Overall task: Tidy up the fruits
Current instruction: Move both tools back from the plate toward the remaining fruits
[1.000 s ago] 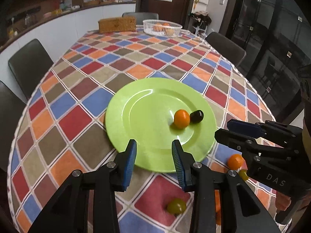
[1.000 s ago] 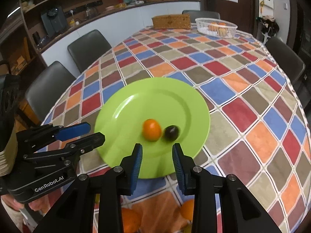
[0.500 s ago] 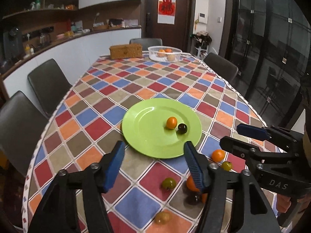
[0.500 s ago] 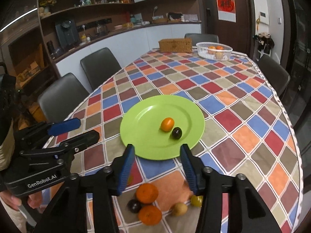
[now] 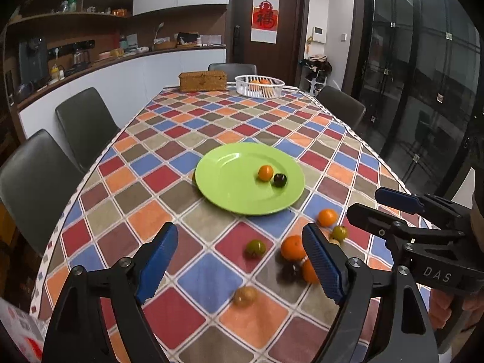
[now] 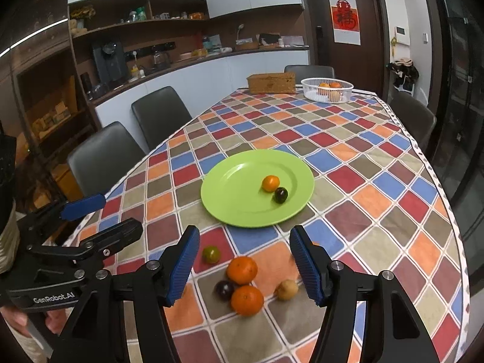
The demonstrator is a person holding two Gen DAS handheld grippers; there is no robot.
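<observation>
Right wrist view: right gripper has pulled back from the green plate, jaws spread wider, empty.
Left gripper: likewise apart, empty.
Plate: tangerine, dark plum.
Next: loose fruit, nearest tangerine.

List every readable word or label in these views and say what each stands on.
"DAS": on the right claw body, seen from the left wrist.
"GenRobot.AI": on the left claw body, seen from the right wrist.
"福": on the red door hanging.
Shelf and counter packaging: too small to read.
</observation>
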